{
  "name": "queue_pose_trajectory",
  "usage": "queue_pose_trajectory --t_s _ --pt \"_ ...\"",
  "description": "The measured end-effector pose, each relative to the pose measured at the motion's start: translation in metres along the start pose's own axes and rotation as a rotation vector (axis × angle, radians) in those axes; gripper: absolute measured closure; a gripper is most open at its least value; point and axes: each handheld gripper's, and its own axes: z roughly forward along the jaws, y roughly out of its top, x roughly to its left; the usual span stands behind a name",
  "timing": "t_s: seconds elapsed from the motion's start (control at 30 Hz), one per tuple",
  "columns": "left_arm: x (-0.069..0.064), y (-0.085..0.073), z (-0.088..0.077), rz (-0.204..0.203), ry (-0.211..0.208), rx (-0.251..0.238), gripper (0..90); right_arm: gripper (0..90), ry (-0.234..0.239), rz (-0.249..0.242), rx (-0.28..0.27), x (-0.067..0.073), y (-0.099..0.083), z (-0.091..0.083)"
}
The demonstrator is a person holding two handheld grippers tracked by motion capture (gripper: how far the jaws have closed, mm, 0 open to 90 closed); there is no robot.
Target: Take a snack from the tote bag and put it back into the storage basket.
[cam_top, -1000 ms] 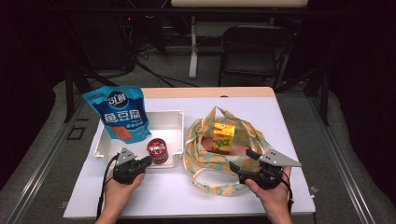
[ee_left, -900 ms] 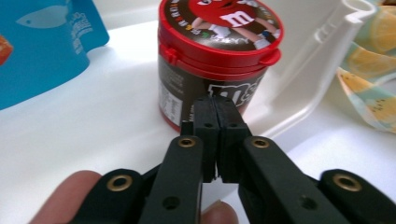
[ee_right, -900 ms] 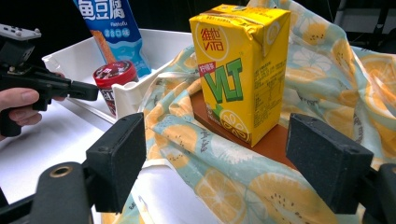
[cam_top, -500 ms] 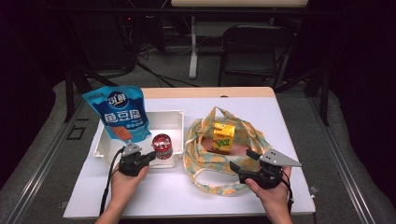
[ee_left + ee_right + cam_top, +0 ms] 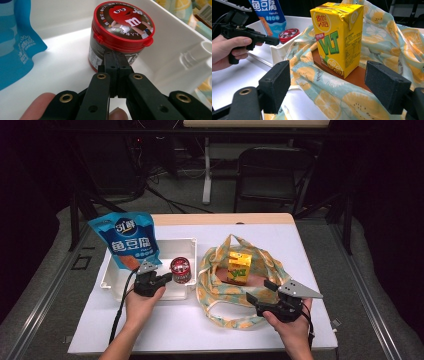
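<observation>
A red-lidded candy tub (image 5: 180,269) (image 5: 122,32) stands upright in the white tray (image 5: 172,249). My left gripper (image 5: 167,279) (image 5: 116,62) is shut with nothing between its jaws, and its tips are against the tub's near side. A blue snack bag (image 5: 129,240) (image 5: 15,45) leans at the tray's left. A yellow lemon-tea carton (image 5: 239,267) (image 5: 339,37) stands upright on a brown base (image 5: 359,75) inside a fruit-print cloth bag (image 5: 220,295) (image 5: 337,100). My right gripper (image 5: 260,292) (image 5: 334,87) is open at the bag's near right, a short way from the carton.
The tray's right wall (image 5: 190,57) stands between the tub and the cloth bag. The left gripper (image 5: 274,40) and its hand appear at the left of the right gripper view. Bare white tabletop (image 5: 175,325) lies in front of the tray. A chair (image 5: 270,175) stands beyond the table.
The left gripper has moved forward and right over the tray's front edge to the tub, which seems nudged slightly farther in. The right gripper has held still.
</observation>
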Motion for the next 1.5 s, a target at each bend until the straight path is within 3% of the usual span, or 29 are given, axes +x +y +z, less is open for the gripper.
queue_pose_trajectory --t_s 0.2,0.33,0.5,0.63,0.7,0.77,0.87,1.1,1.3,1.5 --pt "0.0 0.005 0.008 -0.016 -0.001 -0.002 90.0 21.3 0.0 -0.001 0.001 0.001 0.0 0.001" --pt "0.001 0.005 0.008 -0.032 -0.027 0.007 90.0 21.3 0.001 -0.001 0.005 0.001 0.0 0.001" --pt "-0.011 0.003 0.006 0.028 -0.062 0.032 90.0 21.4 -0.003 0.004 0.001 -0.001 -0.001 0.001" --pt "-0.015 0.006 0.01 0.041 -0.04 0.035 90.0 21.4 -0.002 0.0 0.005 0.001 0.0 0.001" --pt "-0.017 0.01 0.011 0.045 -0.003 0.036 90.0 21.5 0.0 -0.004 0.004 0.001 0.0 0.001" --pt "-0.016 0.012 0.014 0.039 -0.053 0.042 90.0 21.5 -0.001 -0.002 0.002 0.001 0.0 0.001" --pt "-0.02 0.014 0.019 0.065 -0.046 0.063 90.0 21.5 -0.004 -0.001 0.005 0.0 0.0 0.0" --pt "-0.016 0.021 0.03 0.041 -0.032 0.099 90.0 21.5 0.001 -0.003 0.006 0.001 -0.001 0.001" --pt "-0.011 0.028 0.036 0.012 -0.056 0.089 90.0 21.6 -0.001 0.001 0.001 0.0 -0.001 0.001" --pt "-0.015 0.034 0.044 0.001 -0.067 0.079 90.0 21.6 0.001 0.002 0.002 0.001 -0.001 0.001"
